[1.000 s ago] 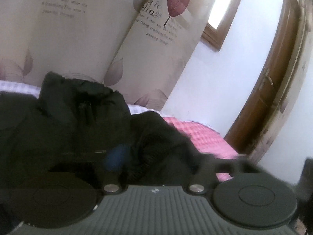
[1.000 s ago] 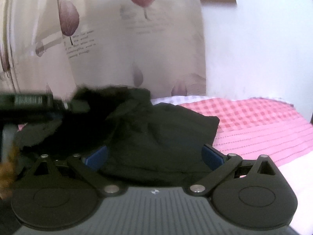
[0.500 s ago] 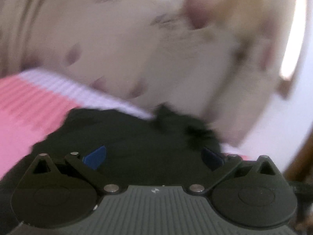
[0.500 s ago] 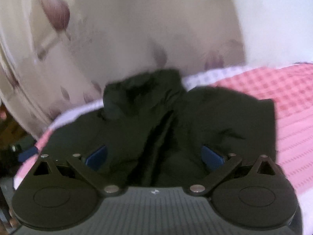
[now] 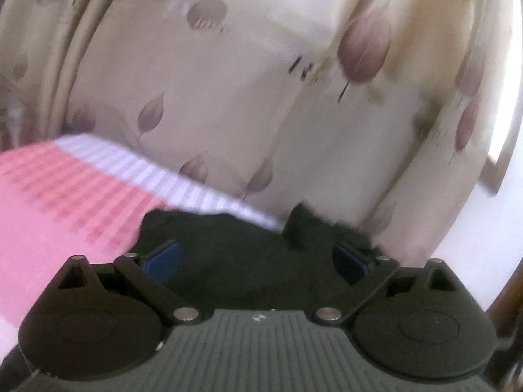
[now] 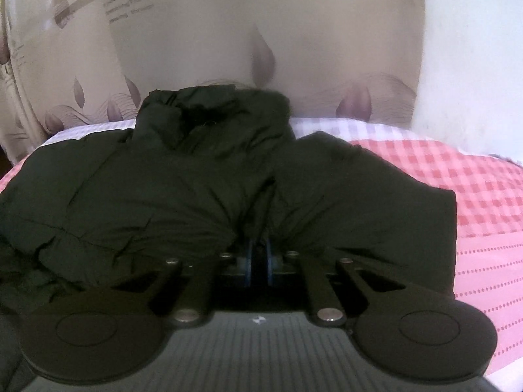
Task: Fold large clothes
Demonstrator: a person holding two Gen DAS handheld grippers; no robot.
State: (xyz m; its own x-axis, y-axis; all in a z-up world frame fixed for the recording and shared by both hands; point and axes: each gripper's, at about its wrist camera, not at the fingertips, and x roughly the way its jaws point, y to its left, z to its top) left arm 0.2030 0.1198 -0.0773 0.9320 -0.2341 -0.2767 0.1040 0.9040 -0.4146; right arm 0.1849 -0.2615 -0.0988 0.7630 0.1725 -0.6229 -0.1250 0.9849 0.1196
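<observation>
Here the black padded jacket (image 6: 202,183) lies spread on the pink checked bedcover (image 6: 464,176), its collar bunched at the far end against the leaf-print curtain (image 6: 294,32). The right tongs (image 6: 259,263) have just been closing and now stand nearly shut, their blue pads pinched on a fold of dark cloth at the near hem, right where the two front panels meet. The left tongs (image 5: 255,259) stand wide, hovering over the jacket's near edge with nothing between the fingers; pink bedcover shows to their left.

To do this fold well, the right grip probably needs checking: only a thin pinch of puffy fabric may slip when lifted. The left tongs should likely take a matching hold on the hem to their side, so both lift evenly and the panel folds flat.
</observation>
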